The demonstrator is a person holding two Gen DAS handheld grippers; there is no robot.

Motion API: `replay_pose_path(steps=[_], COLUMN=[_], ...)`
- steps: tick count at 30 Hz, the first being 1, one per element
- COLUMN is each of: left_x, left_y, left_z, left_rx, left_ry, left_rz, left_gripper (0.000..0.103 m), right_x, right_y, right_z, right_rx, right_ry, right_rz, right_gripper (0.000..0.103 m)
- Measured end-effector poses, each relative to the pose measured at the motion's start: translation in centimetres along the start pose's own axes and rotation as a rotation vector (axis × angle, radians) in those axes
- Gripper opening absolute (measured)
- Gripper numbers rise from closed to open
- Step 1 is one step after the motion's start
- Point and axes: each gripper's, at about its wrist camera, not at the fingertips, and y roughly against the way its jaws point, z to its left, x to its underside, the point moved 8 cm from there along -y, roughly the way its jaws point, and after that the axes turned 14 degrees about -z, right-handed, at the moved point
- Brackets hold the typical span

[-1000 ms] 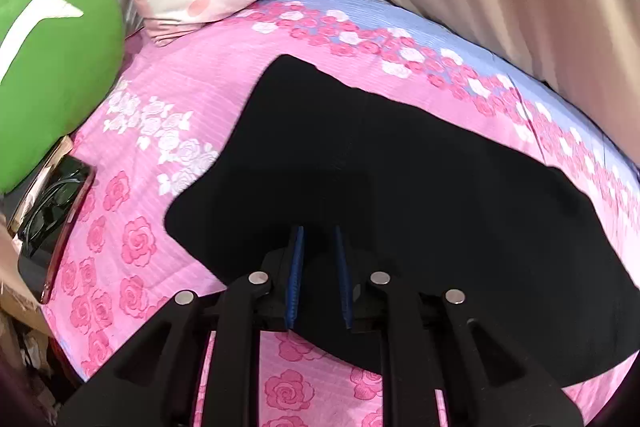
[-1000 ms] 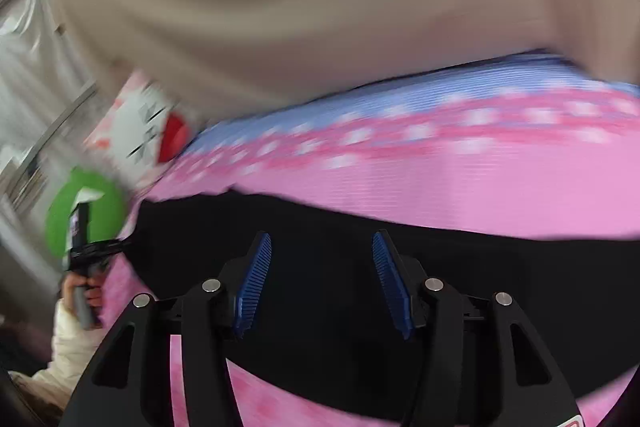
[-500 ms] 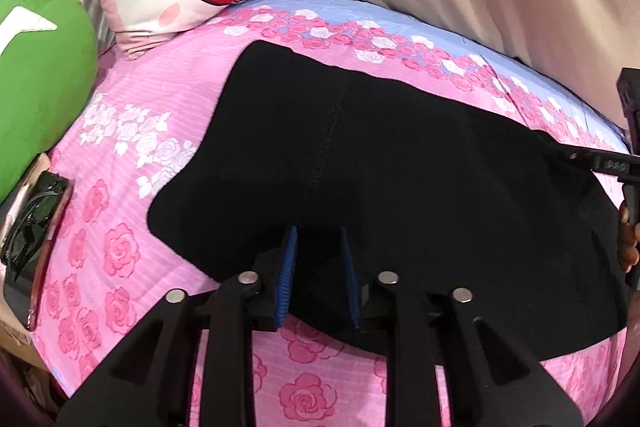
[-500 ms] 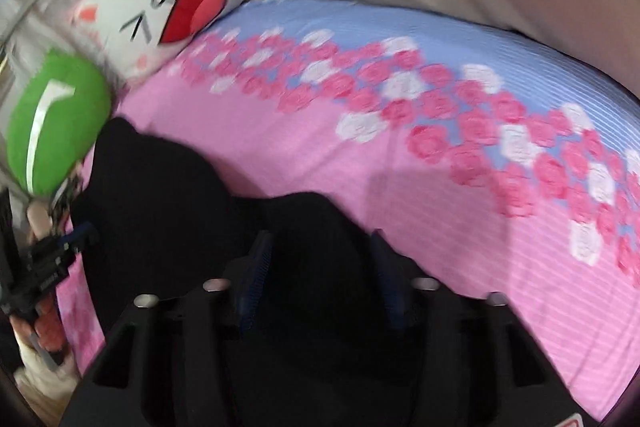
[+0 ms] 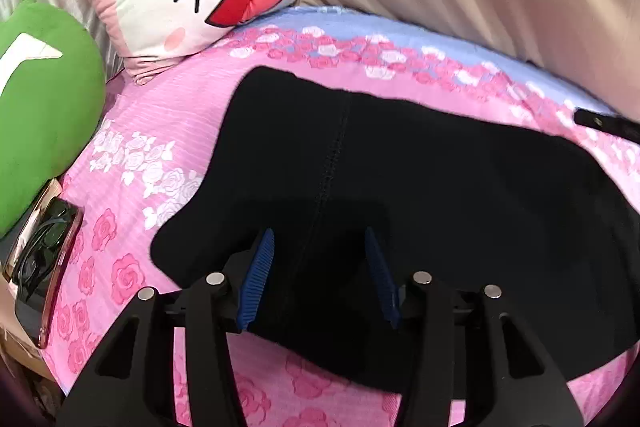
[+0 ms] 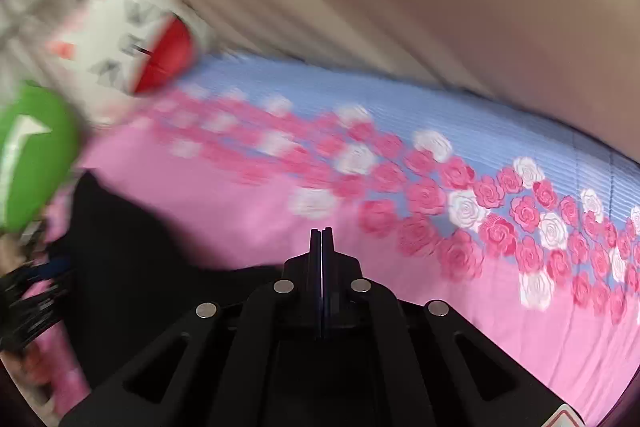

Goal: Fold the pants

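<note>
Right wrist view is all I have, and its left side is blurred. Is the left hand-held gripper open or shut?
Observer: Open. The left hand-held gripper has its fingers spread just above the black pants.
Operator: Where on the pants is it?
Observer: Near the edge closest to its own camera, with one finger on each side of the stitched seam.
Operator: Do the pants lie flat?
Observer: Yes, in the left wrist view they are spread flat on the pink sheet.
</note>
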Motion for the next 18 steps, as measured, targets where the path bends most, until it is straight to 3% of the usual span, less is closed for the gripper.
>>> replay_pose_path(steps=[3, 6, 9, 10, 14, 16, 18], left_x=[-0.3, -0.5, -0.6, -0.7, -1.3, -1.5, -1.6], left_y=[1.2, 1.8, 2.8, 3.3, 6.3, 7.3, 8.3], left_z=[0.1, -0.4, -1.0, -1.2, -2.1, -3.1, -4.8], left_rx=[-0.013, -0.018, -0.016, -0.017, -0.04, -0.043, -0.036], left_ry=[0.015, 0.027, 0.031, 0.023, -0.018, -0.042, -0.056], left_rz=[-0.024, -0.031, -0.031, -0.039, -0.114, -0.145, -0.165], left_gripper=[0.046, 0.046, 0.046, 0.047, 0.066, 0.072, 0.075], right_x=[2.4, 4.5, 2.3, 1.4, 0.2, 2.2, 4.9], right_y=[1.6, -2.3, -3.9, -3.2, 4.4, 9.8, 14.7], right_z=[2.1, 1.2, -1.0, -1.7, -1.9, -3.7, -7.5], right_rx=[-0.068, 0.009, 0.039, 0.073, 0.083, 0.085, 0.141], right_ry=[0.036, 0.086, -0.029, -0.056, -0.07, -0.076, -0.132], right_rz=[0.051, 0.121, 0.087, 0.059, -0.086, -0.117, -0.127], right_gripper=[0.001, 0.0, 0.0, 0.006, 0.007, 0.015, 0.024])
